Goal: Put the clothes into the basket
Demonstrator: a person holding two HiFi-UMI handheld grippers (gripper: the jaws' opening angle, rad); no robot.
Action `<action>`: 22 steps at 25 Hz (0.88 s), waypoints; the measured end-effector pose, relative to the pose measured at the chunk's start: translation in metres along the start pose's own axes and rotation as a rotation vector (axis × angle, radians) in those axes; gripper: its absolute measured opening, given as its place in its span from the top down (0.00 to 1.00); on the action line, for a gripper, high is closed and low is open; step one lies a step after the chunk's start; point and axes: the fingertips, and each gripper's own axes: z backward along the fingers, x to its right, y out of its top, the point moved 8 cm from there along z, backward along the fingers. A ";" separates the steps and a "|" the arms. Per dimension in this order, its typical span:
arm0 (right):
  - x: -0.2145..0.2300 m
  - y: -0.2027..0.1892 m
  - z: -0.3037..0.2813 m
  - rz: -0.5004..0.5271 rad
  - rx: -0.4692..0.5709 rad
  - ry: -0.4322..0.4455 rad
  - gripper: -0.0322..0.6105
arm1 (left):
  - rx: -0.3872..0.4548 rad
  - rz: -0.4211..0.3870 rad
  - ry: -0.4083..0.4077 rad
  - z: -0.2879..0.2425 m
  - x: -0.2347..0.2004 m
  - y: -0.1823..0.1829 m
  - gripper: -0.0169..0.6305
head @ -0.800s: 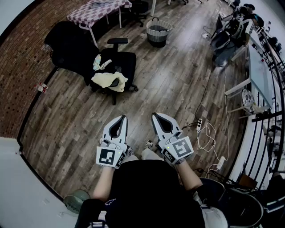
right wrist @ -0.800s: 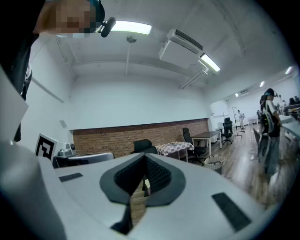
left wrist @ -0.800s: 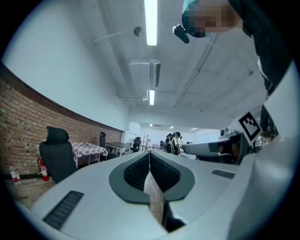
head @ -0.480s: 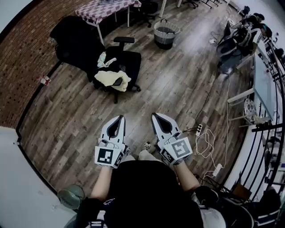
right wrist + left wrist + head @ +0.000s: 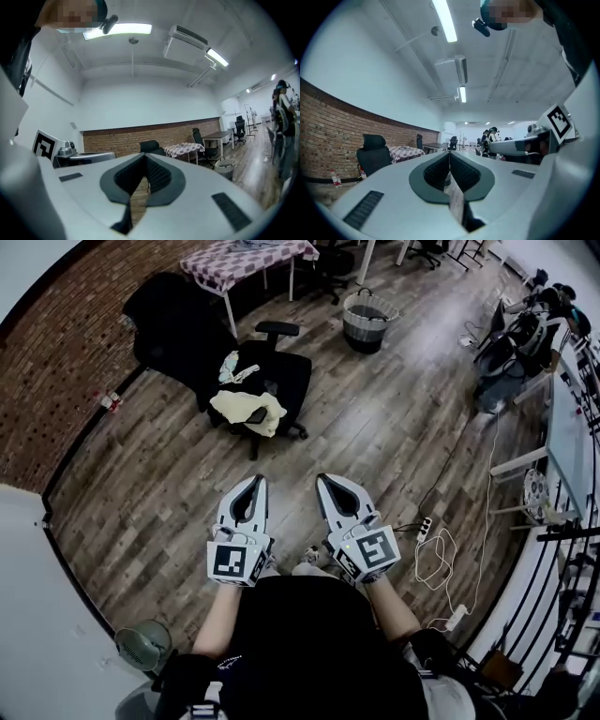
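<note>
The left gripper [image 5: 253, 482] and right gripper [image 5: 324, 480] are held closed, empty; the yellow garment [image 5: 246, 409] is draped on the office chair [image 5: 286, 376] well ahead, nearer the left

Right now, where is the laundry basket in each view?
Head view: basket, upper centre, on the floor.
Left gripper view: not visible.
Right gripper view: basket, lower right, right of the checked-cloth table.
Shared landmark: that checked-cloth table, in all three.
</note>
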 end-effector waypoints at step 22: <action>0.069 -0.008 -0.022 -0.006 -0.020 0.025 0.94 | -0.015 -0.028 0.037 -0.074 0.018 -0.018 0.95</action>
